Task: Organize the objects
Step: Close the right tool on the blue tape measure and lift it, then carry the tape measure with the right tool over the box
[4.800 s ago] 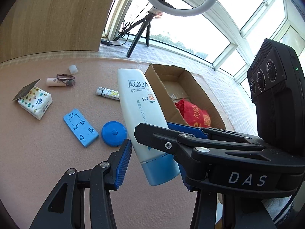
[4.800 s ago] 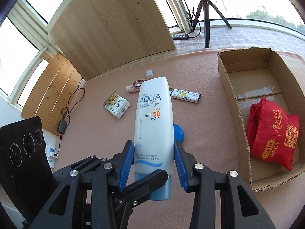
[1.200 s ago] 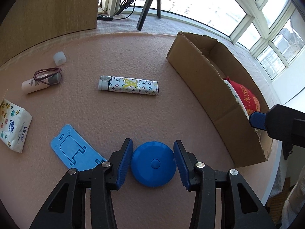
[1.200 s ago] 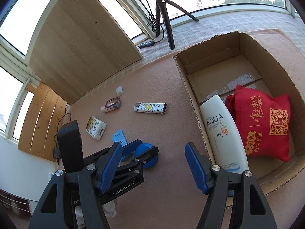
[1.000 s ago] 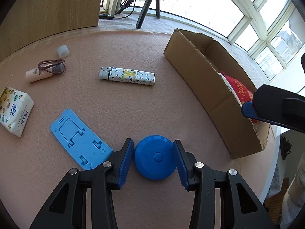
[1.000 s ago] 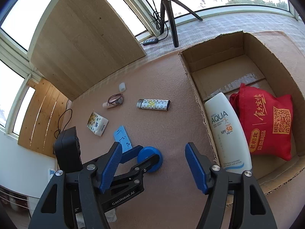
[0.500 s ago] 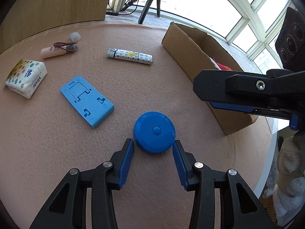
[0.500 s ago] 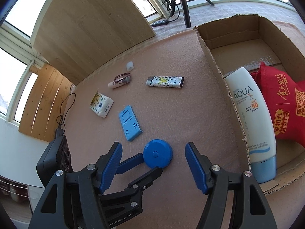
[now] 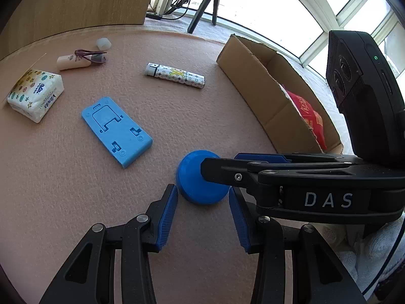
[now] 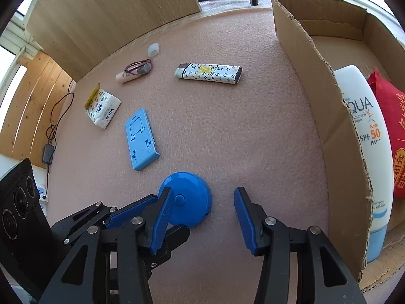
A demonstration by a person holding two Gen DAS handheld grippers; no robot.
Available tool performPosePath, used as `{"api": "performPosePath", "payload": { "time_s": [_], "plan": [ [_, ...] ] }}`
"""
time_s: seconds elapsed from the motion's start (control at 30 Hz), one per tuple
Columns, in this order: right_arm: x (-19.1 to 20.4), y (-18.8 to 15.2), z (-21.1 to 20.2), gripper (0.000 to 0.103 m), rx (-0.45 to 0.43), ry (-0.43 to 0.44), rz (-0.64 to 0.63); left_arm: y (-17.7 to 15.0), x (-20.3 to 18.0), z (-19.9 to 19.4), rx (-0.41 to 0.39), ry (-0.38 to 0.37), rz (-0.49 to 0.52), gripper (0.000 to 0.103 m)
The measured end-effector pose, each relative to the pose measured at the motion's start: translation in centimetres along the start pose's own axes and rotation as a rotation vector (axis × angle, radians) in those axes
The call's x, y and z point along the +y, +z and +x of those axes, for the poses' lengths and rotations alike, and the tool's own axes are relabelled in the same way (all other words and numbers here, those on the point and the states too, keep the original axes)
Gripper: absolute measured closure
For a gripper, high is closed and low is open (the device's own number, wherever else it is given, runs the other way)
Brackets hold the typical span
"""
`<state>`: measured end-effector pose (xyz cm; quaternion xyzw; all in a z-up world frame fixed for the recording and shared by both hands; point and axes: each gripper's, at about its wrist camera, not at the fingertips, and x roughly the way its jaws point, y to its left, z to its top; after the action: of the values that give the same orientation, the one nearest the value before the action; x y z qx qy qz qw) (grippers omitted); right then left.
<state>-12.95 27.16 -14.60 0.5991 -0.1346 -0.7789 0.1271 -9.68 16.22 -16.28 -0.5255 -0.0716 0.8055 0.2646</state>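
So the round blue disc is sitting flat on the pinkish counter, near the front, a little way out from the long wall of the cardboard box. The left gripper has its blue pads spread open on either side of the disc; from its own camera they look just beside its edge, not squeezing it. The right gripper is spread wide too, hovering over the same spot with nothing in it; in its view the disc sits toward its left finger, partly covered by it. In the left view the right gripper's black body reaches across from the right and hides part of the disc's top.

Just beyond the disc lies a light blue phone stand, flat on the counter. Further back there's a patterned lighter, a tissue pack, a small pale tube with a hair tie looped on it, and a little white cap.

Inside the box: a white sunscreen bottle lying along the near wall, with a red pouch right next to it.
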Motion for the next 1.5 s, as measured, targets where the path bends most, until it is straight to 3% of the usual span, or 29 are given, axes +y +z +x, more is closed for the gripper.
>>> {"api": "performPosePath", "payload": {
  "time_s": [0.2,0.3,0.73,1.17,1.5],
  "plan": [
    [0.4,0.1,0.1,0.058,0.007,0.004,-0.024,0.2,0.2,0.2,-0.005,-0.014,-0.023,0.057],
    [0.8,0.0,0.4,0.069,0.023,0.024,-0.033,0.2,0.2,0.4,-0.010,-0.020,-0.034,0.057],
    [1.1,-0.4,-1.5,0.070,-0.020,0.019,-0.042,0.3,-1.1,-0.6,-0.038,-0.014,-0.039,0.059],
    [-2.3,-0.1,-9.4,0.070,-0.180,0.011,-0.009,3.8,-8.7,-2.7,-0.125,-0.041,0.087,0.058],
    [-7.5,-0.8,-13.4,0.070,-0.260,-0.018,0.069,5.6,-15.1,-1.0,-0.126,-0.102,0.163,0.058]
  ]
}}
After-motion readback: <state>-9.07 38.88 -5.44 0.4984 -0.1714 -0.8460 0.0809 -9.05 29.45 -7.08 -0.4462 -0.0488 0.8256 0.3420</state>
